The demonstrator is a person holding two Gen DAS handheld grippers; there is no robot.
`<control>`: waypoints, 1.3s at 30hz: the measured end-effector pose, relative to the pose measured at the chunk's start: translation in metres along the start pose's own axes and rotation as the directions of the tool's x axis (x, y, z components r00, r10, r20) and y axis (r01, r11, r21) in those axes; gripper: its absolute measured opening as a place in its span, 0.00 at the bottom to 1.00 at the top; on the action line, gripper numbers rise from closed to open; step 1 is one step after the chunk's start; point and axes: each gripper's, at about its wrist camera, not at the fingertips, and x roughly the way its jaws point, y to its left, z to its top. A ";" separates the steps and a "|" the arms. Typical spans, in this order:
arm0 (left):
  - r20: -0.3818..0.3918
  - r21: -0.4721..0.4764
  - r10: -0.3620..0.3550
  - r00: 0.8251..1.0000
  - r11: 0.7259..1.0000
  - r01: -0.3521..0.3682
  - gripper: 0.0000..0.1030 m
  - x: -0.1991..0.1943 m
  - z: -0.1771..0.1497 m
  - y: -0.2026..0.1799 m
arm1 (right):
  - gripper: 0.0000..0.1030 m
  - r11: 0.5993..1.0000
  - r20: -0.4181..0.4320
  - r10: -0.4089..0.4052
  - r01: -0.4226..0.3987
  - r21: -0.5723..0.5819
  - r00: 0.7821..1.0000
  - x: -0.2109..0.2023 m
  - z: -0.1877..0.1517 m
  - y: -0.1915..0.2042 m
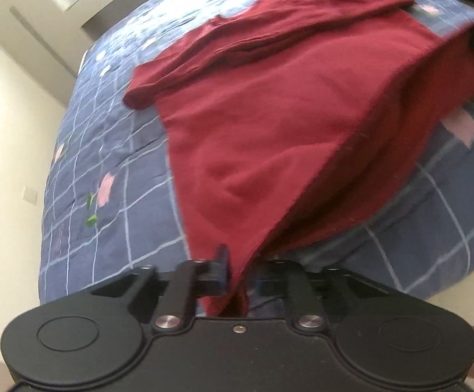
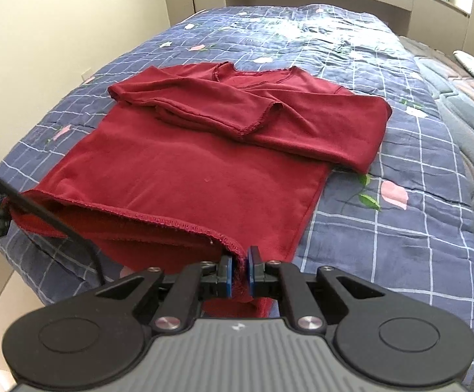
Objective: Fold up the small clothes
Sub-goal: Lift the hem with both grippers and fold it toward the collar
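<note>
Shirt: red long-sleeved shirt [image 2: 184, 170] lies on the blue checked bedspread [image 2: 400, 228], neck toward the far end, bottom hem toward the cameras.
Sleeves: both are already folded across the chest, one over the other.
Right gripper: right gripper [image 2: 240, 272] has its blue pads nearly together, with one bottom corner of the hem pinched between them.
Left gripper: left gripper [image 1: 237, 277] grips the other bottom corner; cloth runs down between its fingers, though blur and the cloth hide one finger, so how tightly it closes is a judgement. It also shows at the left edge of the right wrist view, at the raised hem.
Hem: lifted off the bedspread at both corners, with the layers gaping open between them.
Step in hand: by my reading, the bottom-to-top fold, just begun, after the sleeves.
Next move calls for: raising both corners evenly, carrying them forward over the folded sleeves toward the neckline, keeping the hem taut and level so the halves line up, then letting go.
Risk: a slack or uneven pull would probably skew the fold or drag the sleeves out of place.
</note>
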 end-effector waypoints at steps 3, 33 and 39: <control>-0.019 -0.102 -0.024 1.000 0.995 0.022 0.07 -0.003 0.011 0.017 | 0.10 1.000 0.005 0.002 -0.002 0.012 1.000 -0.003 0.004 -0.002; 0.236 -0.266 -0.029 0.971 0.960 0.093 0.06 0.099 0.280 0.131 | 0.10 0.950 0.259 -0.310 0.290 0.115 0.915 0.095 0.220 -0.078; 0.194 -0.263 -0.049 0.980 0.960 0.100 0.06 0.135 0.306 0.146 | 0.10 0.943 0.207 -0.332 0.318 0.101 0.920 0.134 0.244 -0.083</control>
